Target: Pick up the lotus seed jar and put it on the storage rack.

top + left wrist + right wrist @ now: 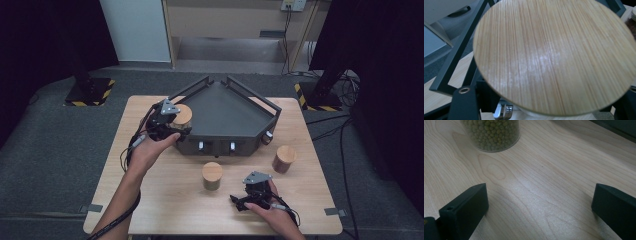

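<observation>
High view: the left gripper (172, 121) is clamping a wooden-lidded jar (182, 116) at the dark tray's (226, 108) left edge; lowering it inside seems next. Left gripper view: the lid (554, 56) is looming close. Right gripper view: the right gripper (540, 213) is resting wide open near a bean jar (492, 133). No writing is legible.

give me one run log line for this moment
left tool: shut on wooden-lid jar, at corner rack's left edge | right tool: open, resting on table | green-bean jar, third jar: standing on table

pale striped wooden lid (554, 57), black tray (225, 112)
</observation>
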### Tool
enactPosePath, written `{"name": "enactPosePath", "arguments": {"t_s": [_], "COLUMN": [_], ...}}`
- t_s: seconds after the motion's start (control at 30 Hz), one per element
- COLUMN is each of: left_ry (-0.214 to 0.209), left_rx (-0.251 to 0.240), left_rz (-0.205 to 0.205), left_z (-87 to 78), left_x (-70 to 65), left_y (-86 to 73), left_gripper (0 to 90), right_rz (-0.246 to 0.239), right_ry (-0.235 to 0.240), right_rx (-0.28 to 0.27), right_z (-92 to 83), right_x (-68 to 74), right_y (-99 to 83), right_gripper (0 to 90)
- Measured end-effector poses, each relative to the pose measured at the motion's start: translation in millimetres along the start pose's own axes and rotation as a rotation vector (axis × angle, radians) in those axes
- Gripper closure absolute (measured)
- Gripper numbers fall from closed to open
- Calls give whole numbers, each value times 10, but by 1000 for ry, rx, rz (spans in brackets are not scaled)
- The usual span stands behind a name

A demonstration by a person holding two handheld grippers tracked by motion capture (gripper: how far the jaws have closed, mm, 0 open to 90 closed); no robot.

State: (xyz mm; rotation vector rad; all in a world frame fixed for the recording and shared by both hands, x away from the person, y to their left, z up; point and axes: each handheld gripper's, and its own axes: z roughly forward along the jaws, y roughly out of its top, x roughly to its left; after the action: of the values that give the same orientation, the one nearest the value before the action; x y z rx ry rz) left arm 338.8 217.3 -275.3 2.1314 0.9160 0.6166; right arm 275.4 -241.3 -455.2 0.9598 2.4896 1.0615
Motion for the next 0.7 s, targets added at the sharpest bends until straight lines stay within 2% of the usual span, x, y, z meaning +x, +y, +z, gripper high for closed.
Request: {"name": "enactPosePath", "arguments": {"t_s": [0.7], "left_ry": [21], "left_rx": [28], "left_rz": [-6], "left_z": [387], "left_x": [135], "left_y": [233], "left_gripper": [243], "right_rz": [-1], "right_ry": [0], "right_rx": [0], "right_z": [0], "right_x": [-1], "right_y": [1], "right_gripper": [11]}}
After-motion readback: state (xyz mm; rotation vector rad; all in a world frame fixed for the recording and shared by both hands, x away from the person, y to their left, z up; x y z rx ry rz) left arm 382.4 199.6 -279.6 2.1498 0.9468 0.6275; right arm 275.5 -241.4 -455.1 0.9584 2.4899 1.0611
